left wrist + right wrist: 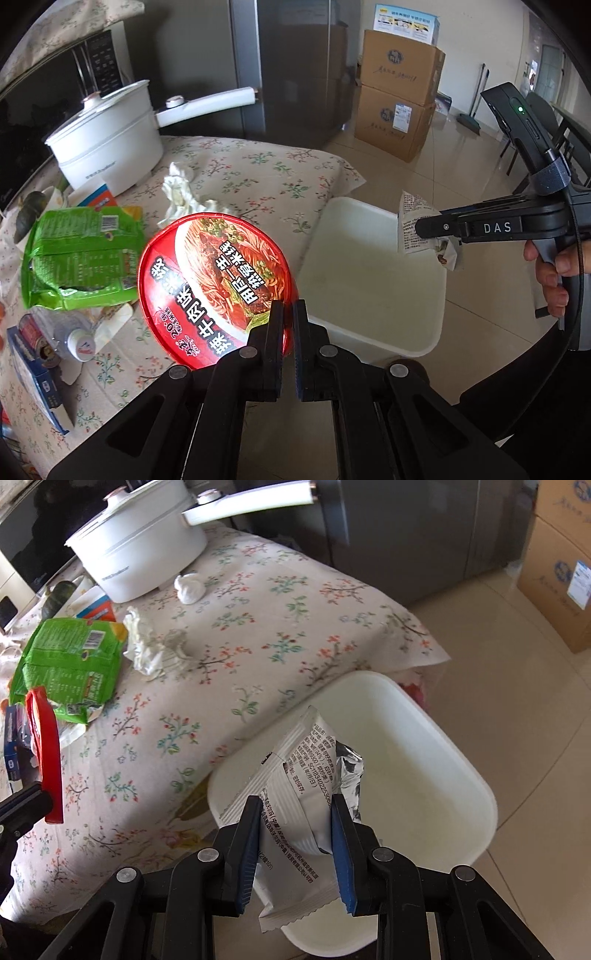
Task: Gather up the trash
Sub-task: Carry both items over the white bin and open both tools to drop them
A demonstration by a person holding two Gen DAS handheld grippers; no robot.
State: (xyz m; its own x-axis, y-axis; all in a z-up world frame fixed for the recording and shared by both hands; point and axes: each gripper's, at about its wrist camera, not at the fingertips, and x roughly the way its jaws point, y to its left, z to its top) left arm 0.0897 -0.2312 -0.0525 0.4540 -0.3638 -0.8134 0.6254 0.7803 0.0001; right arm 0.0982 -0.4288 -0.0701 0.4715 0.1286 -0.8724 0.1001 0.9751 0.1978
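A cloth of cream ground, printed with small red, green and teal flower sprigs, is spread over the bench (266, 627). A red lid (218, 284) printed with noodles, green peas and white characters is seen at 9 o'clock of a plain white bin (436, 746). A white wrapper (306, 775) with black print and a silver foil edge is shown between blue pads. A bright green packet (81, 254), a white pot (107, 147), white tissue (147, 646) and brown boxes (399, 92) are also seen.
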